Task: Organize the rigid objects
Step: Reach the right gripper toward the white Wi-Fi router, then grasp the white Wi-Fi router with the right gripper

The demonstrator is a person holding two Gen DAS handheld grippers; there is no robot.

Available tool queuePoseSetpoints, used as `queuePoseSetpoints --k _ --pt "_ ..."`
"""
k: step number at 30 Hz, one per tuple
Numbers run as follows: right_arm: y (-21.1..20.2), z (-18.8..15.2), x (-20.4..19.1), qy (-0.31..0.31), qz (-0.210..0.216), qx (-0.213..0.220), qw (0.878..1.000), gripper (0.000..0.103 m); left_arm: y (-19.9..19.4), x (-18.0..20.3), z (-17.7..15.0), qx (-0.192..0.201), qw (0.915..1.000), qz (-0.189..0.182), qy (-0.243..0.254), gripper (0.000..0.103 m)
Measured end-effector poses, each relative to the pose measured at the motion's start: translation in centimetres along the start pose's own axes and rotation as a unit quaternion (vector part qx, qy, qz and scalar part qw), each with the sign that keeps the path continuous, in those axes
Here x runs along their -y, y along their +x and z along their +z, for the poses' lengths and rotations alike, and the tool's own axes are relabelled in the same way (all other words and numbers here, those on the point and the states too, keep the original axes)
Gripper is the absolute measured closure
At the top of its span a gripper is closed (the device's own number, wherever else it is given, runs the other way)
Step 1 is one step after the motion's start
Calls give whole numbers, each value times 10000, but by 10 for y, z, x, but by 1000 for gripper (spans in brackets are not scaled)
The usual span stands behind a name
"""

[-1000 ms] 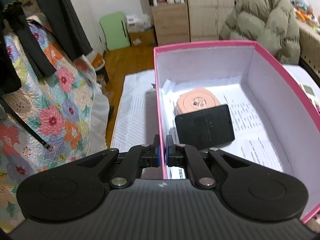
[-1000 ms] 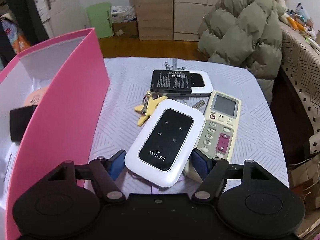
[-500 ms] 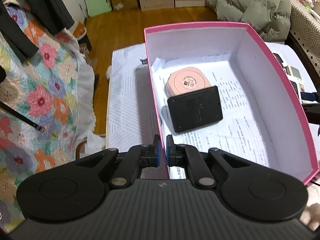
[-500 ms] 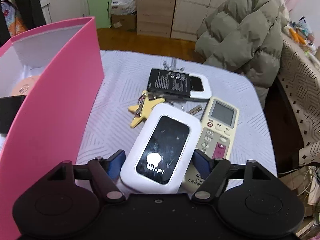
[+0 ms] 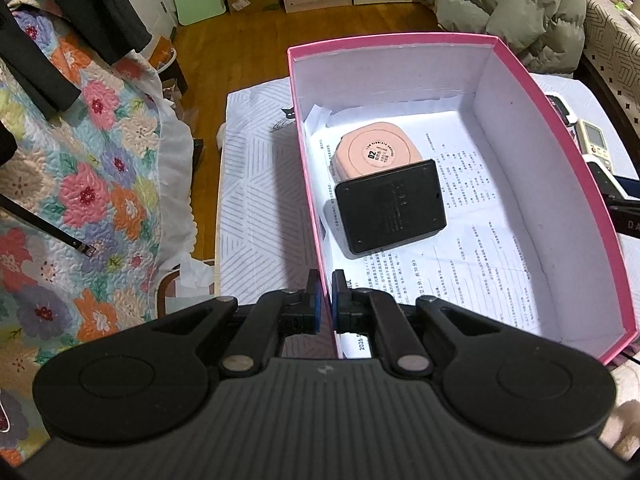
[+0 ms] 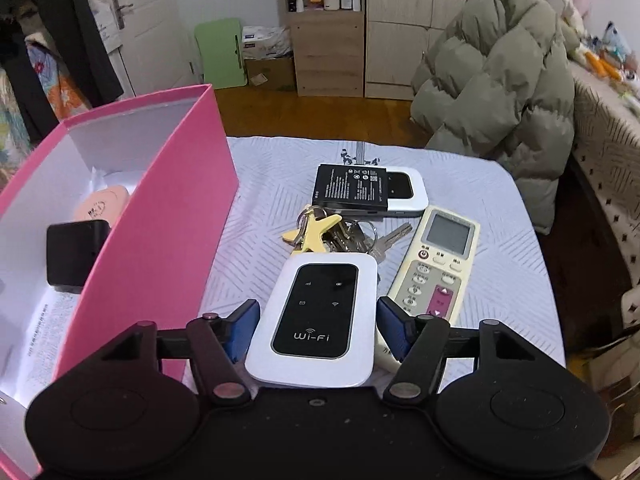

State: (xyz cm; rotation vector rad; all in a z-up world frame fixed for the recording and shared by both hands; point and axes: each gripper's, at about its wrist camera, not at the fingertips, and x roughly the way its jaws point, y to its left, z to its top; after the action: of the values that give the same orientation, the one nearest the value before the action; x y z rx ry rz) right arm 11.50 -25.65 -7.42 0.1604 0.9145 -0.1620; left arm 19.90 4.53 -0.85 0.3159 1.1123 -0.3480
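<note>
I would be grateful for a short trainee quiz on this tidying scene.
1. True or false: the left hand-held gripper is shut on the pink box wall.
2. How many items lie inside the box?
3. What rests partly on the far white router? A) keys B) black labelled slab C) remote

Key: 1 true; 2 two, the peach round case and the black flat device; 3 B.
</note>
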Motion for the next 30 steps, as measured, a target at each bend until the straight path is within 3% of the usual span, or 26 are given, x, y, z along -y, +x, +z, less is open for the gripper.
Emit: queuePoseSetpoints --k 8,9,10,13,17,20,23,26,30 --pt "-16 3 3 119 289 142 9994 37 -1 1 -2 77 10000 4 63 99" --pt "-21 4 1 97 299 195 9993 52 -1 0 -3 105 9999 0 49 99" --pt "-24 6 0 54 247 249 9994 85 -1 0 -3 123 9999 -19 32 99" --pt "-23 9 2 117 615 39 9980 82 -1 -3 -3 142 9999 -70 -25 99" --pt "-8 -2 1 63 496 -309 9983 82 -2 0 -6 204 9998 -9 50 99" --pt "-9 -12 6 102 760 -459 9960 80 -2 0 -6 223 9997 -17 45 99" --pt "-16 -20 8 -27 918 -527 9944 67 -2 0 -7 251 9997 -33 54 99" --pt "-21 -29 4 -576 1142 -632 9898 49 -2 0 -7 263 9996 -39 67 99" --pt "-21 -40 -8 -1389 1613 -845 9734 27 -2 0 -7 266 9996 -22 76 99"
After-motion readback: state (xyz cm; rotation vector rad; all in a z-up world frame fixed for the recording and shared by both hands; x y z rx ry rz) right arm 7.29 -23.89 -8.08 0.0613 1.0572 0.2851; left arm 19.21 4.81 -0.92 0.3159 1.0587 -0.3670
